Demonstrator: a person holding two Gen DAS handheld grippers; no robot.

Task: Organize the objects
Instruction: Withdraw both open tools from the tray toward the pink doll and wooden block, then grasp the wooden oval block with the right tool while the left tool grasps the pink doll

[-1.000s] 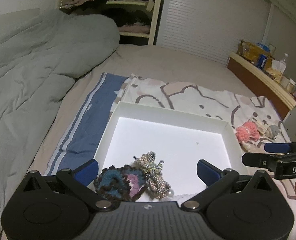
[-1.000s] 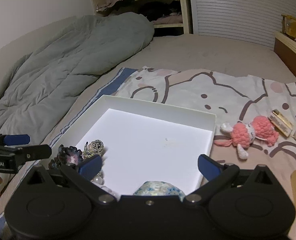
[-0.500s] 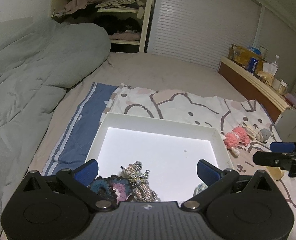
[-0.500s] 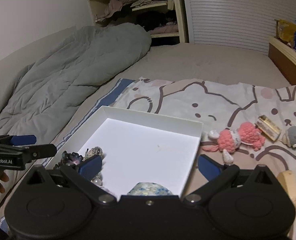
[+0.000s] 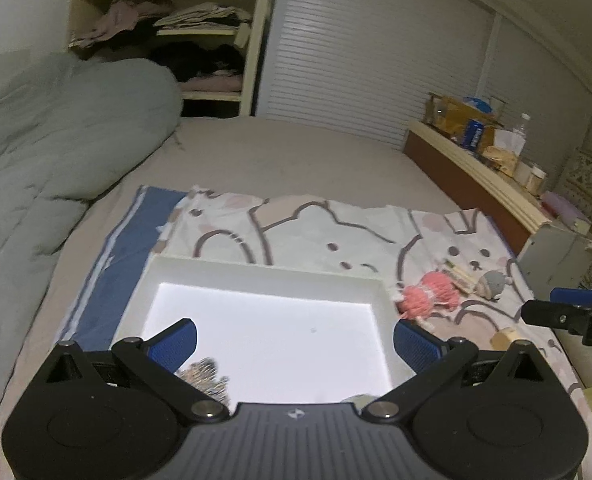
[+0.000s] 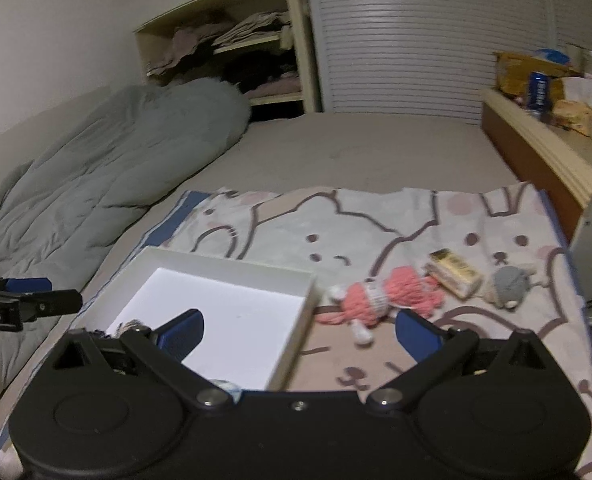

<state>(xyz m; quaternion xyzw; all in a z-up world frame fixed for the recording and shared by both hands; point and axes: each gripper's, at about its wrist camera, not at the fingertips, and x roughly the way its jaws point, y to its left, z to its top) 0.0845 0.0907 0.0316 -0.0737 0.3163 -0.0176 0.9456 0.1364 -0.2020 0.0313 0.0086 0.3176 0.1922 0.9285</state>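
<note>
A white open box [image 5: 263, 276] lies on a cartoon-print cloth [image 5: 316, 228] on the bed; it also shows in the right wrist view [image 6: 231, 268]. A braided yarn piece [image 5: 203, 372] lies in its near left corner, mostly hidden by my left gripper [image 5: 293, 338], which is open and empty above the box's near edge. My right gripper [image 6: 300, 330] is open and empty above the box's right wall. A pink knitted doll [image 6: 380, 298], a small yellow box [image 6: 454, 272] and a grey knitted toy [image 6: 508, 284] lie on the cloth right of the box.
A grey duvet [image 5: 51, 152] is piled on the left of the bed. A wooden headboard shelf [image 6: 544, 148] with cans and packets runs along the right. A shelf of clothes [image 5: 199, 40] stands at the back. A small round wooden piece [image 5: 504, 338] lies at the cloth's right.
Both grippers have pulled back and risen from the box. The right gripper has swung right, bringing the pink doll toward its centre. The crocheted pieces have slipped behind the left gripper body.
</note>
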